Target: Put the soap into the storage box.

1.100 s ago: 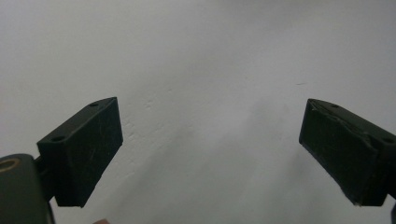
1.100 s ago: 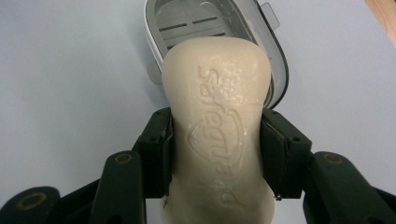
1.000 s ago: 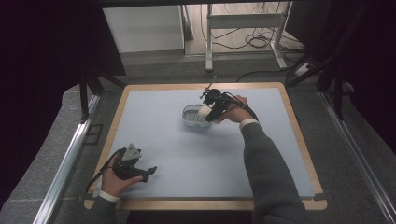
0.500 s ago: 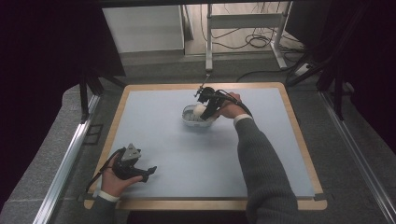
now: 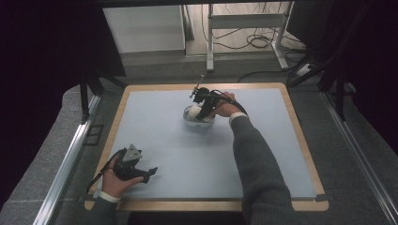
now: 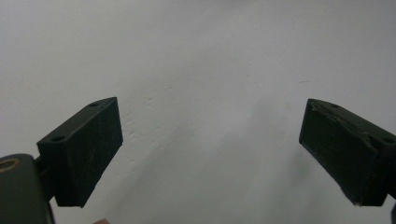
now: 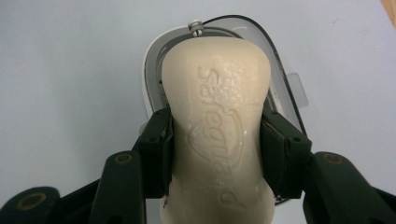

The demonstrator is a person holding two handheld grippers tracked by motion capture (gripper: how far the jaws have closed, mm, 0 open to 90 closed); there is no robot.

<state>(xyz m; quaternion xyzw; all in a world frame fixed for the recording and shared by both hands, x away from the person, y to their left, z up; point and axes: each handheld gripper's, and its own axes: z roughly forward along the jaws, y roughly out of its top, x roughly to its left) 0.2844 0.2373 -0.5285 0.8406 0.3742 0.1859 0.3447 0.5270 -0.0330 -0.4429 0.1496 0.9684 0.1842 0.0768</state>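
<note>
soap point(image 7: 217, 135) sits clamped across its narrow waist between the jaws of the right gripper point(image 7: 215, 151), just above the soap dish point(image 7: 152, 65), which lies on the mat point(image 5: 263, 159) toward twelve o'clock of its middle. to do this step well, i judge, keep the bar level, line its long side up with the long side of the dish, and bring it straight down until it rests inside the rim before easing the grip; a wet bar may slide, so loosen slowly. at about seven o'clock the left gripper point(image 5: 141, 171) rests on the mat, its jaws wide apart with nothing between them, well away from the dish.
</note>
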